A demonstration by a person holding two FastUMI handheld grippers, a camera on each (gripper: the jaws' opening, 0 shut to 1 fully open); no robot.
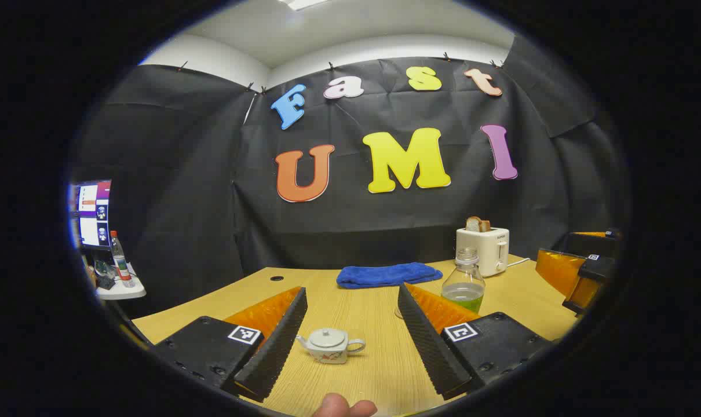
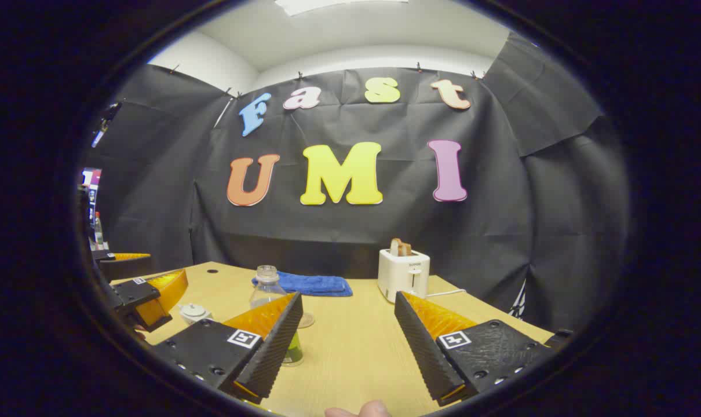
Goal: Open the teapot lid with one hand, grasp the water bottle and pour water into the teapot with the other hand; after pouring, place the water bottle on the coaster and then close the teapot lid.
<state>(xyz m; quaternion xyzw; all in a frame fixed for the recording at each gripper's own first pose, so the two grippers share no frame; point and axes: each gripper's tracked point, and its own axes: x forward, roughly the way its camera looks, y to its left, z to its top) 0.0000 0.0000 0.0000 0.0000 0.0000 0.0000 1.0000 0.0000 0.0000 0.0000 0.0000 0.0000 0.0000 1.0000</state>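
Two grippers are held wide apart in the jaws above the table (image 1: 373, 324), nothing gripped. Nearest, the teapot (image 1: 330, 346) is framed between the fingers of the left gripper (image 1: 350, 341), its lid (image 1: 327, 336) on, apparently lined up for lifting. The bottle (image 2: 269, 292), uncapped and part filled, is set just left of the right gripper (image 2: 347, 341), seemingly awaiting a grasp. Beyond lie a towel (image 1: 388, 274) and toaster (image 2: 404, 273).

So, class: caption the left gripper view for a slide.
Open left gripper frames the lidded teapot; uncapped water bottle stands behind.
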